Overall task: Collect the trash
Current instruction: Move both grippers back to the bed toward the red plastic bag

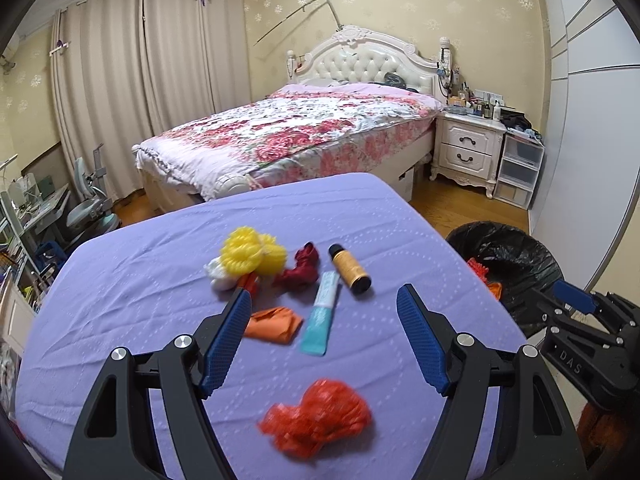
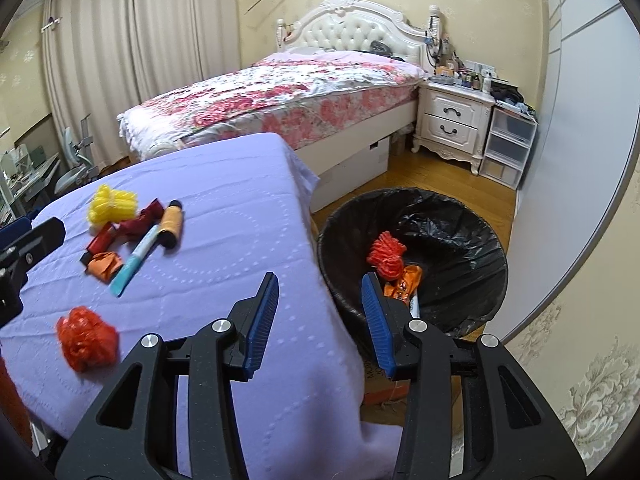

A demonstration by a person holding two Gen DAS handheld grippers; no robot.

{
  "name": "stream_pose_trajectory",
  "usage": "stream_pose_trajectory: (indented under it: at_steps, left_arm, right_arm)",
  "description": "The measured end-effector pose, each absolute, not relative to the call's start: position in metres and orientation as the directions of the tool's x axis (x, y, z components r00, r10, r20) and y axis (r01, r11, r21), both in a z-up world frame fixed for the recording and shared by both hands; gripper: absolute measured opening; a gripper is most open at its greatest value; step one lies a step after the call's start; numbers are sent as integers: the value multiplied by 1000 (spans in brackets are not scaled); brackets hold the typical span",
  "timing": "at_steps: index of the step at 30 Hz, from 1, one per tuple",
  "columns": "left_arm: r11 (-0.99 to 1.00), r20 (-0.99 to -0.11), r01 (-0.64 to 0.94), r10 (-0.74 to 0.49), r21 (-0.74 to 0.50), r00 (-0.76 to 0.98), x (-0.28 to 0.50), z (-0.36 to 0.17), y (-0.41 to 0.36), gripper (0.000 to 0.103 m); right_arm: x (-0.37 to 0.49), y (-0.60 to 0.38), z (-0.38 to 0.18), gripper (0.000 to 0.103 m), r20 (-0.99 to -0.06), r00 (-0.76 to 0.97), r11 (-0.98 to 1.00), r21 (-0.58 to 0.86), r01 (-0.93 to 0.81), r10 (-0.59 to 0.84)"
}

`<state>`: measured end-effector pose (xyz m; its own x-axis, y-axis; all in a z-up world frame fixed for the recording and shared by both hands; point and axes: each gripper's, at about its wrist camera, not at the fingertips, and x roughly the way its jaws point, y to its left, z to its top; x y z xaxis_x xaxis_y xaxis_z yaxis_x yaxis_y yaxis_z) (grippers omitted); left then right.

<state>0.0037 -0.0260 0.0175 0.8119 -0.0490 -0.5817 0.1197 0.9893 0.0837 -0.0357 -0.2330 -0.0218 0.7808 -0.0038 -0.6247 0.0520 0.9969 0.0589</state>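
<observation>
A purple-covered table (image 1: 140,288) holds trash: a red net ball (image 1: 318,418), an orange crumpled wrapper (image 1: 274,324), a teal tube (image 1: 322,314), an amber bottle (image 1: 350,270), a dark red scrap (image 1: 300,268) and yellow foam net (image 1: 252,254). My left gripper (image 1: 324,300) is open and empty above the table, the red net ball lying below between its arms. My right gripper (image 2: 320,284) is open and empty over the table's right edge beside the black-lined bin (image 2: 460,236), which holds red netting (image 2: 386,254) and an orange wrapper (image 2: 406,282). The red net ball also shows in the right wrist view (image 2: 86,338).
A bed with a floral cover (image 1: 296,136) stands behind the table. A white nightstand (image 1: 466,148) and plastic drawers (image 1: 518,168) are at the right. A chair and desk (image 1: 86,200) stand at the left. A cardboard box (image 2: 384,388) sits under the table edge.
</observation>
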Motion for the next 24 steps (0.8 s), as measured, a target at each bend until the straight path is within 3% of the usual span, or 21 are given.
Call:
stream_pose_trajectory:
  at_steps: [24]
  left_arm:
    - [994,-667,102,-47,43,744,-20,-42,-1,76]
  right_arm:
    - [-51,-210,-30,44,-635,771,998,62,7,34]
